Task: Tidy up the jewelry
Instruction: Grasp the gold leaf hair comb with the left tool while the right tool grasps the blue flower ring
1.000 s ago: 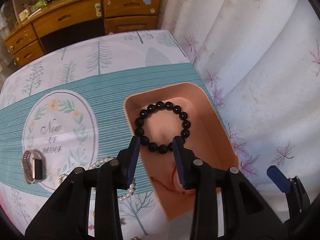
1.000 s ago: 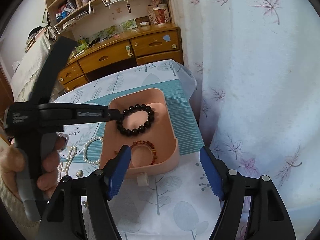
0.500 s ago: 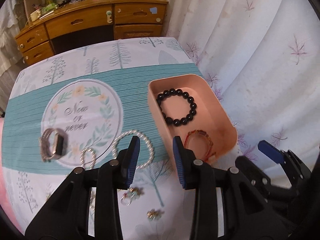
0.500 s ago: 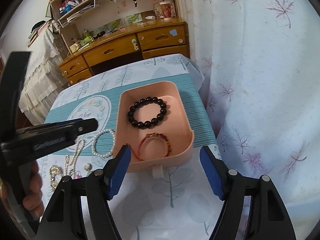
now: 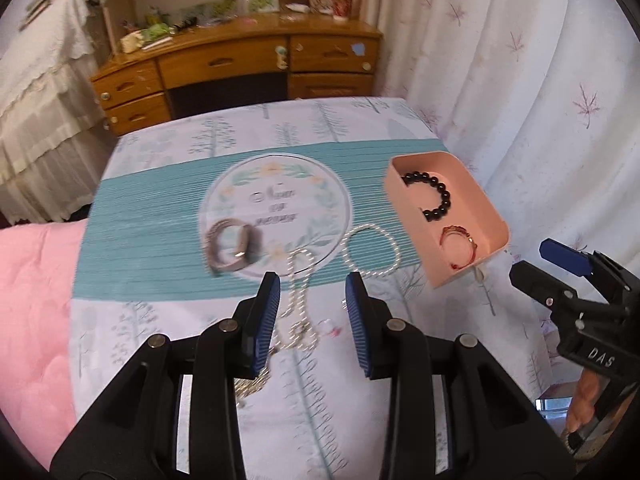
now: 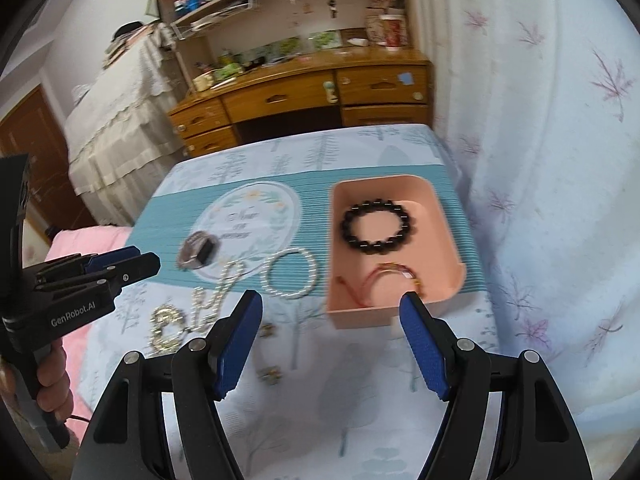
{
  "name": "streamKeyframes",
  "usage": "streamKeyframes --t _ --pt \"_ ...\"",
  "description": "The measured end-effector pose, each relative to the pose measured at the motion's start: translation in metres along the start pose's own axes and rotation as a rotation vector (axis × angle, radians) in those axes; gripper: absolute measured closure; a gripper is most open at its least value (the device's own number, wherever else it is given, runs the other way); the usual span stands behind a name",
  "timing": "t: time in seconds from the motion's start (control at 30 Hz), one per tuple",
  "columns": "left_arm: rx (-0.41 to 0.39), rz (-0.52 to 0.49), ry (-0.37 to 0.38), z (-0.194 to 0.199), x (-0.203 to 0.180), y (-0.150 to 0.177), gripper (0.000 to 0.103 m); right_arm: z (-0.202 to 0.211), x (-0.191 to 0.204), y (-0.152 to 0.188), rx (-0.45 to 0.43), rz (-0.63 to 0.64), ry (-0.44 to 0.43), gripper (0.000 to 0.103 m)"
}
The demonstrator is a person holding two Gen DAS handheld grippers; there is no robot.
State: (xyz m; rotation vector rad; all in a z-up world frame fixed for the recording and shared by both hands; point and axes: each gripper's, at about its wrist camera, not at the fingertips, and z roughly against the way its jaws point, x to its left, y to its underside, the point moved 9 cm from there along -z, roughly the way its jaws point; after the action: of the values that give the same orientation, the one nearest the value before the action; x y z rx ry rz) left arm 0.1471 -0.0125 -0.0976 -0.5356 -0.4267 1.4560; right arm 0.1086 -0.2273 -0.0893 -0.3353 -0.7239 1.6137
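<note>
A pink tray (image 5: 406,204) (image 6: 452,236) sits at the table's right side and holds a black bead bracelet (image 5: 434,196) (image 6: 376,226) and a red string bracelet (image 5: 460,246) (image 6: 390,276). Left of it lie a round pearl bracelet (image 5: 372,250) (image 6: 290,274), a pearl necklace (image 5: 298,276) (image 6: 216,296), a watch (image 5: 232,246) (image 6: 198,254) and a gold chain (image 6: 166,326). My left gripper (image 5: 312,312) is open and empty above the pearl necklace. My right gripper (image 6: 332,336) is wide open and empty, hovering near the tray's front edge.
Small earrings (image 6: 270,372) lie on the tablecloth near the front. A wooden desk (image 6: 304,96) stands beyond the table. A white curtain (image 6: 540,160) hangs on the right. A pink quilt (image 5: 36,320) lies on the left.
My left gripper has pulled back from the tray and swung left over the pearl necklace. The right gripper has drawn back a little and stays open.
</note>
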Motion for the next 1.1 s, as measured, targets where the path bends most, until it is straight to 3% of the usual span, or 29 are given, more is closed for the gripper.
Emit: streamKeyframes --t 0.37,0.6,0.73,0.87,1.1 --pt "-0.008 0.121 0.017 0.025 0.041 0.063 0.066 0.023 0.072 0.02 -0.007 0.108 -0.087 0.031" --pt "0.085 0.209 -0.029 -0.006 0.081 0.106 0.066 -0.003 0.073 0.045 0.069 0.134 -0.063 0.031" --pt "0.148 0.271 -0.038 -0.027 0.102 0.127 0.066 -0.03 0.063 0.063 0.133 0.141 -0.038 0.037" --pt "0.156 0.307 -0.021 -0.037 0.113 0.129 0.066 -0.057 0.056 0.082 0.197 0.141 -0.032 0.043" --pt "0.142 0.289 0.02 -0.05 0.105 0.118 0.066 -0.086 0.056 0.1 0.243 0.191 -0.025 0.045"
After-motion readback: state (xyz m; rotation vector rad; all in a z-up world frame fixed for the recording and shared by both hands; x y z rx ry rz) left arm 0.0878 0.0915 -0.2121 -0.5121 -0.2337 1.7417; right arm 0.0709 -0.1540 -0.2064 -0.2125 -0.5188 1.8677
